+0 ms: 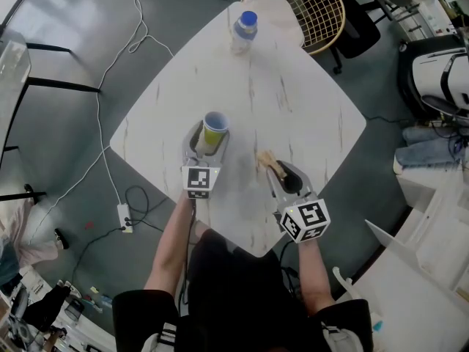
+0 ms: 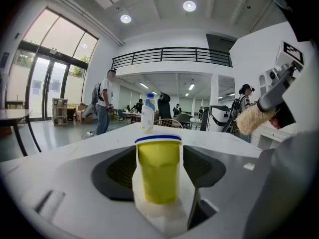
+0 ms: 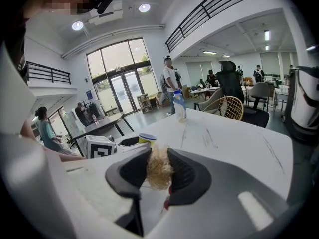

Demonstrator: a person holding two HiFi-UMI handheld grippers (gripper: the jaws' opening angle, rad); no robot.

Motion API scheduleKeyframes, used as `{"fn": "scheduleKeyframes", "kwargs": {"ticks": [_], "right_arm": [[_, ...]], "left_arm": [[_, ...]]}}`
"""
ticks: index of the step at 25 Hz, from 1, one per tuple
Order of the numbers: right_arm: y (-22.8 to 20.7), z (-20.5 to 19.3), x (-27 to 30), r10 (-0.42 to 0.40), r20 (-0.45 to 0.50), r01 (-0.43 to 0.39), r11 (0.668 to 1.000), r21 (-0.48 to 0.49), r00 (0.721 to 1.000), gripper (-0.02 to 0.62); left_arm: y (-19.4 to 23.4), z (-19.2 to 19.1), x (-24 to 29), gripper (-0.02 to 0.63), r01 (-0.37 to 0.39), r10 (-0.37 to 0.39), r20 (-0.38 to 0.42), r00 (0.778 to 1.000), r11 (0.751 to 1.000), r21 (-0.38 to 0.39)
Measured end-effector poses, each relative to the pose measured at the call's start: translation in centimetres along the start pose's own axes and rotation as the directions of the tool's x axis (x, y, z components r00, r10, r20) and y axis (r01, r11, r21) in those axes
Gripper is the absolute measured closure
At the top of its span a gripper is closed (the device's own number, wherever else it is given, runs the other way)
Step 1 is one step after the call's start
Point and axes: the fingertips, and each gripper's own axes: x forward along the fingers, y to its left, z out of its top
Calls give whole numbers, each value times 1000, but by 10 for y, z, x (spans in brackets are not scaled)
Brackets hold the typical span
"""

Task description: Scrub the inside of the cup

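A yellow cup (image 1: 215, 129) with a blue rim stands upright on the white table (image 1: 300, 101). My left gripper (image 1: 209, 136) is shut on it, one jaw on each side of the cup's (image 2: 158, 173) wall. To the right, my right gripper (image 1: 282, 176) is shut on a brush (image 1: 266, 158), whose tan bristle head sticks out past the jaws towards the cup. In the right gripper view the bristles (image 3: 158, 169) sit between the dark pads, and the cup (image 3: 147, 139) shows just beyond them. The brush hangs beside the cup, not inside it.
A clear bottle (image 1: 245, 29) with a blue cap stands near the table's far corner. Behind that corner is a wire chair (image 1: 316, 9). Cables and a power strip (image 1: 124, 217) lie on the floor at the left. People walk in the hall behind.
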Motion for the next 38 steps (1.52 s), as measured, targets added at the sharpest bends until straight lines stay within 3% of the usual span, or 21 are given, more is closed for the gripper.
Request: {"fn": "scheduleKeyframes", "kwargs": {"ticks": [17,32,38], "right_arm": [[-1,4,1,-2,8,2,1000,-1,1000,491],[7,19,-13,-9,59,10,1000,-10,998,491],[15,23,-25,-19,87,23,999,-41,996,491]], "left_arm": [[2,-5,4,293,-3,3,-34,999,1000,26],[-5,16,-14,299,17,-14,-46,999,998,56],[-13,29,-31,339,23,-20,-42,999,997,74]]}}
